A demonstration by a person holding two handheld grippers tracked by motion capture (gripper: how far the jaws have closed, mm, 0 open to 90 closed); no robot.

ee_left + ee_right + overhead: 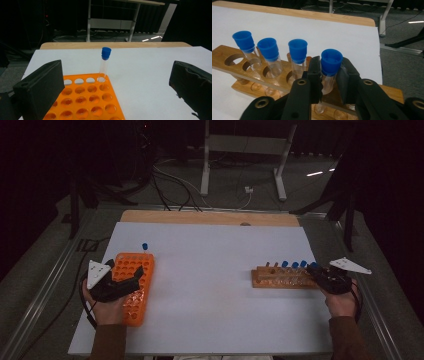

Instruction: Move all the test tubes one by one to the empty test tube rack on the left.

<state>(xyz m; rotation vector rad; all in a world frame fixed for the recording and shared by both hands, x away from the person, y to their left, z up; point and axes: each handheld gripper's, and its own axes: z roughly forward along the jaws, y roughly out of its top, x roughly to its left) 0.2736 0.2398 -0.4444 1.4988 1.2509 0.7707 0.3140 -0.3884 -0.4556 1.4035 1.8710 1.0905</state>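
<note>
A wooden tube rack (280,279) lies at the right of the white table and holds several clear test tubes with blue caps. In the right gripper view, my right gripper (329,75) is shut on the endmost test tube (331,62), its pads pressing the glass just under the cap; the tube stands in the rack (227,58). Three more capped tubes (269,52) stand in the holes beside it. At the left, my left gripper (131,279) hovers open over an orange rack (134,287). One blue-capped tube (104,66) stands upright in that rack's far corner hole, well ahead of the open jaws.
The white table top (210,285) lies bare between the two racks, with a wooden strip (210,217) along its far edge. Beyond it are a dark floor, cables and the legs of a metal frame (205,170).
</note>
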